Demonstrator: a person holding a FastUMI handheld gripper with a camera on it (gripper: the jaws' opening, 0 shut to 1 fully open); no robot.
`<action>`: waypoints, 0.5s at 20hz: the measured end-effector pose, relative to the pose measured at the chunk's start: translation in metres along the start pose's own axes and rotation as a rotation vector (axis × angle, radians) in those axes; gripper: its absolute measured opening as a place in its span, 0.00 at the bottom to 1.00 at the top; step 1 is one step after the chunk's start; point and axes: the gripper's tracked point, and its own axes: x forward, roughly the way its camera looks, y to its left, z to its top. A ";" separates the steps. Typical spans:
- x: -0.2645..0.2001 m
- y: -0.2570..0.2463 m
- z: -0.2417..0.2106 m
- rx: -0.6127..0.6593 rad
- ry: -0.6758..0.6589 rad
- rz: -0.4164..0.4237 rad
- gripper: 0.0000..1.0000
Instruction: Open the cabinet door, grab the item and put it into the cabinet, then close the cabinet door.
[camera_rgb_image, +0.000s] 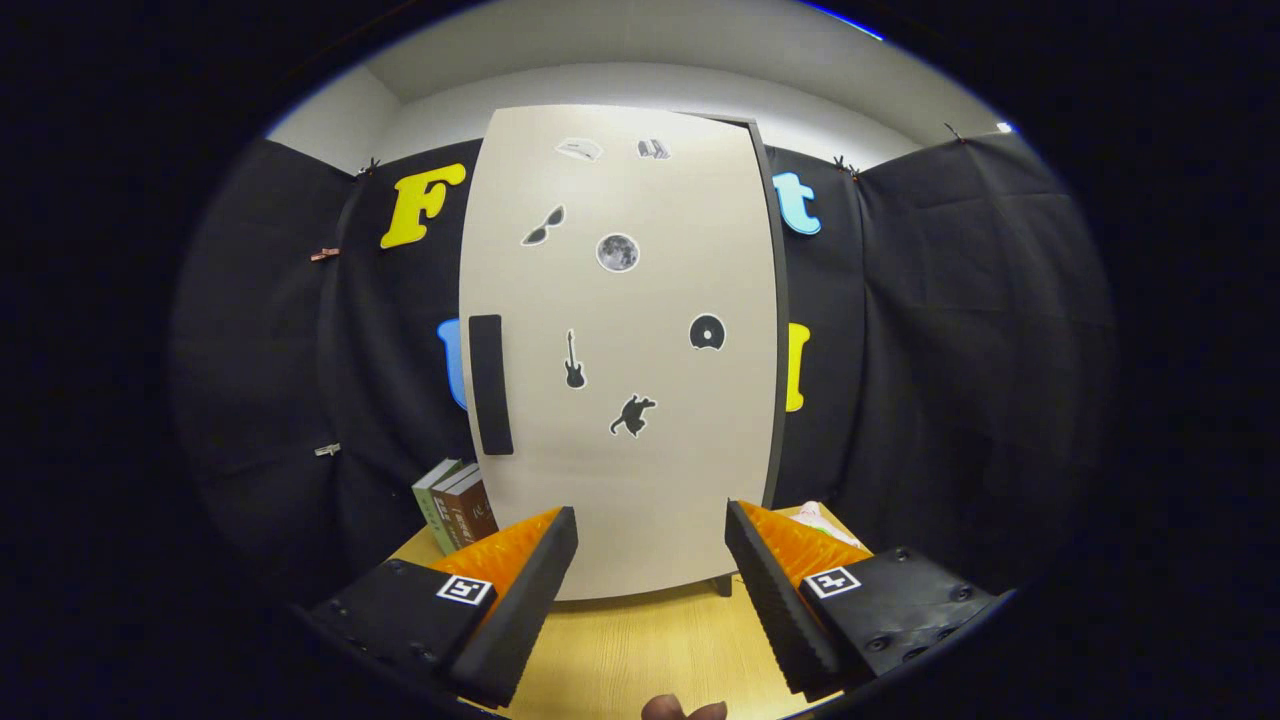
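Gripper view. The cabinet (620, 350) stands upright at the far side of the wooden table (640, 650), square to the camera. Its pale door (650, 470) lies flush and closed, so nothing of the interior can be judged. A dark vertical handle (490, 384) sits at the door's left edge; the dark frame strip down the right edge suggests the hinges are on that side, which would make the door swing from the left. Small stickers are scattered over the panel.

The gripper (650, 560) is held near the table's front, centred on the lower door, its jaws spread wide with nothing between them. Both fingers stand clear of the door, and the handle lies beyond and to the left of the left finger.

Two or three books (457, 505) stand against the cabinet's left side, upright and slightly tilted. A pale object (822, 518) shows just beyond the right finger, beside the cabinet's right foot; what it is cannot be told. Either could be the item to be stowed; the view does not settle which.

A fingertip (683, 710) of the person shows at the near edge.

Assessment: a closed door and empty jaws fit either a stage before opening or one after closing.
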 end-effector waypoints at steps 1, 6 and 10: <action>0.000 -0.001 0.000 0.000 0.000 -0.001 0.97; -0.001 -0.002 0.000 -0.002 -0.002 0.001 0.97; -0.002 -0.001 0.000 -0.001 -0.003 0.002 0.97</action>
